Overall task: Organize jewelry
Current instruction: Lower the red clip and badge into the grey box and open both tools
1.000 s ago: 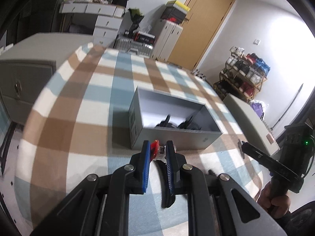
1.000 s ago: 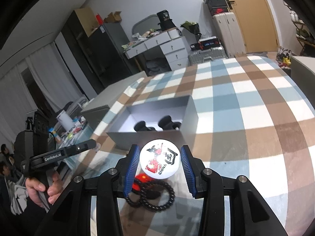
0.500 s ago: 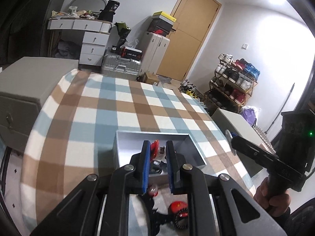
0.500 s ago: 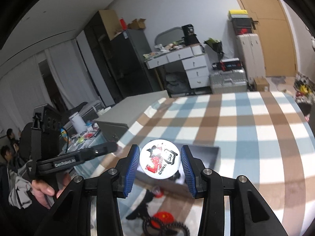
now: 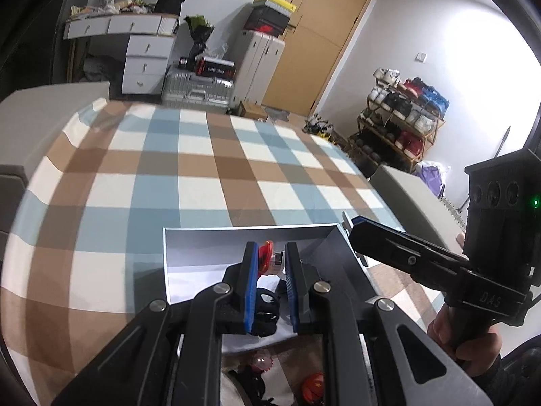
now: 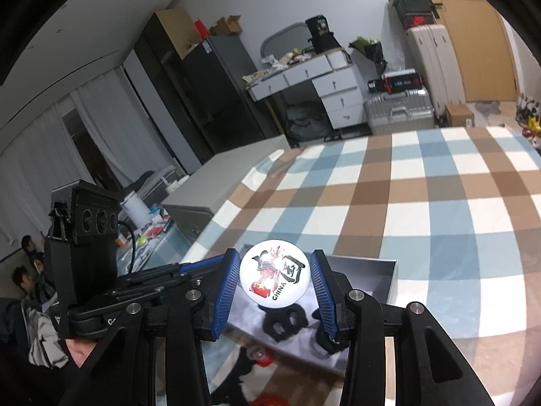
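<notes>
My left gripper is shut on a small red-and-silver trinket and holds it over the open grey box. Black jewelry pieces lie inside the box. My right gripper is shut on a round white badge with red and black print and the word CHINA, held above the same box. Black pieces show in the box below the badge. The right gripper also shows in the left wrist view, beside the box's right wall.
The box stands on a checked blue, brown and white tablecloth. Red and black trinkets lie on the cloth in front of the box. A grey lid lies to the right. Cabinets, suitcases and a shoe rack stand beyond the table.
Both grippers have lifted and moved forward with their loads, from near the cloth in front of the box to above the box opening.
</notes>
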{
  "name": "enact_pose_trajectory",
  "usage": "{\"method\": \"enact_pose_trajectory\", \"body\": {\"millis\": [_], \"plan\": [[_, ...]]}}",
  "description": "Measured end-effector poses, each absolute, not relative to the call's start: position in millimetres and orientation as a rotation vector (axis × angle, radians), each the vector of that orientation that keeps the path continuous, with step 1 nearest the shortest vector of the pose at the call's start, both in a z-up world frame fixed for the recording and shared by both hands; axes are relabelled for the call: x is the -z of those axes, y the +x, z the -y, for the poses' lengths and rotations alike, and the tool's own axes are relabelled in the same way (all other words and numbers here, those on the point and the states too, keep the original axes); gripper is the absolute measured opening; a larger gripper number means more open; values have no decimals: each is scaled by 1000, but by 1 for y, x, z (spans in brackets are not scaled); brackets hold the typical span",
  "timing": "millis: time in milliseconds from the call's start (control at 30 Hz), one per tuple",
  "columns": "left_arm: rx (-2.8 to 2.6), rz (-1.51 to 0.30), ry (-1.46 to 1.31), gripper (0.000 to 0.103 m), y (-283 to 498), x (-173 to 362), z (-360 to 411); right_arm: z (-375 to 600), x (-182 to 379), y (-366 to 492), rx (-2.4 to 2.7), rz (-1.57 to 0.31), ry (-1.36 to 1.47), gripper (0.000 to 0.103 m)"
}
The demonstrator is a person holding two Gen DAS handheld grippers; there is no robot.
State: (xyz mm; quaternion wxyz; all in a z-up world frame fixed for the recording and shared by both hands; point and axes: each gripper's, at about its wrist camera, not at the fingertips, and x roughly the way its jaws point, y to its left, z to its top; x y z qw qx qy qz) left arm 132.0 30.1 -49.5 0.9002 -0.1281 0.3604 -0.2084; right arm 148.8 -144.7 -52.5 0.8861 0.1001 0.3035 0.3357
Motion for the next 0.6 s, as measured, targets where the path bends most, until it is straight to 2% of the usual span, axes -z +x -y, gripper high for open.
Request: {"method": "enact_pose_trajectory", "body": {"millis": [600], "plan": [[452, -816, -269, 11, 140, 65, -23, 137, 84, 173, -702, -725, 186, 43]]}}
